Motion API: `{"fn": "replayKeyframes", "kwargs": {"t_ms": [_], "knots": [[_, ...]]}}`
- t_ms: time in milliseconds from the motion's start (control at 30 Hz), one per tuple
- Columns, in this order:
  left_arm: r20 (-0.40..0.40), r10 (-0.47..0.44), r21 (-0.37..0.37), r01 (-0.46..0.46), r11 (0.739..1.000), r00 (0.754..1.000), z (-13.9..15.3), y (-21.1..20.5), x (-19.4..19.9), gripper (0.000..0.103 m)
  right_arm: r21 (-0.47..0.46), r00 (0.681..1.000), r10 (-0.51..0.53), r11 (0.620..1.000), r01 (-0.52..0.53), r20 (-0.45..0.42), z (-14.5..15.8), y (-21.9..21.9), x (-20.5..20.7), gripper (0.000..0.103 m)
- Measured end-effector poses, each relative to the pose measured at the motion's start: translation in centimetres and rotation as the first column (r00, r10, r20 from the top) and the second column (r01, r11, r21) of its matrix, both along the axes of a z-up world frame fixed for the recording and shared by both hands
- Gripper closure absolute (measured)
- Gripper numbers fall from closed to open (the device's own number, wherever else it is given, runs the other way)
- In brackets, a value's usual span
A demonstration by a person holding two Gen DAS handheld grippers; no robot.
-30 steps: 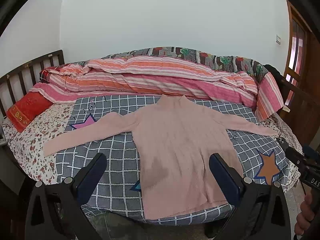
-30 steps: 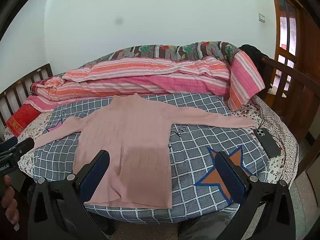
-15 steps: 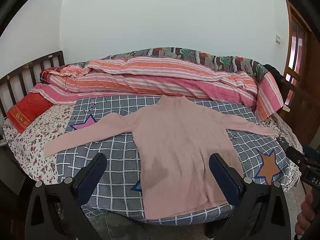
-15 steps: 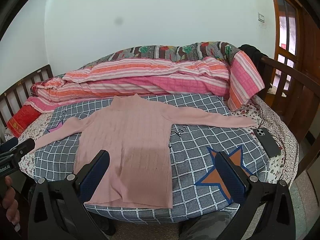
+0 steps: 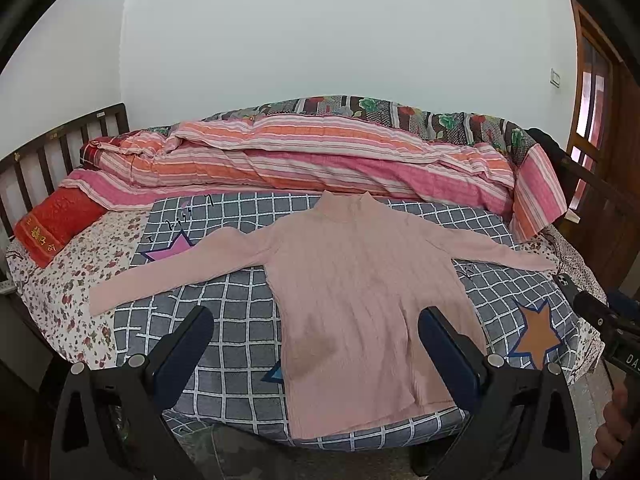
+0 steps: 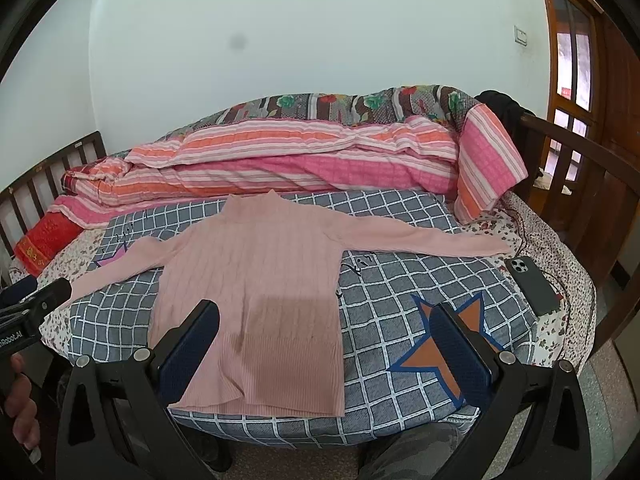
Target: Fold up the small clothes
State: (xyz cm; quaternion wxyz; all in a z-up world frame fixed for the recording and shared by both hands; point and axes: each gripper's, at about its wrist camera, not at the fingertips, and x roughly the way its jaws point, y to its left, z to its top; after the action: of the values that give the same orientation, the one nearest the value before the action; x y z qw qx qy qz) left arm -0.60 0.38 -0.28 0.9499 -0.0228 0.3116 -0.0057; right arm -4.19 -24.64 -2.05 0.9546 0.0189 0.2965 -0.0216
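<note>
The left gripper is held low at the near side, its two dark-padded fingers spread wide apart with nothing between them. The right gripper sits level beside it to the right, jaws just as wide and empty. Both point toward the far side. A bare hand grips the left handle; another hand grips the right one.

A plain pale wall fills twelve o'clock. Below it stands a dark wooden slatted bed frame, at nine o'clock, bearing a grey checked bedsheet. A rolled pink-and-orange striped quilt lies along the back. At three o'clock, daylight enters a brown wooden glazed door.
</note>
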Motion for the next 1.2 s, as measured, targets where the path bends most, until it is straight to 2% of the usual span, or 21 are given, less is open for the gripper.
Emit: {"fn": "replayKeyframes", "kwargs": {"t_ms": [1200], "knots": [[0.01,-0.003,-0.009,0.003,1.0,1.0,0.42,0.4,-0.3,0.0,-0.009,1.0,0.008,1.0,-0.007,0.009,0.46,0.77,-0.37,0.0]]}}
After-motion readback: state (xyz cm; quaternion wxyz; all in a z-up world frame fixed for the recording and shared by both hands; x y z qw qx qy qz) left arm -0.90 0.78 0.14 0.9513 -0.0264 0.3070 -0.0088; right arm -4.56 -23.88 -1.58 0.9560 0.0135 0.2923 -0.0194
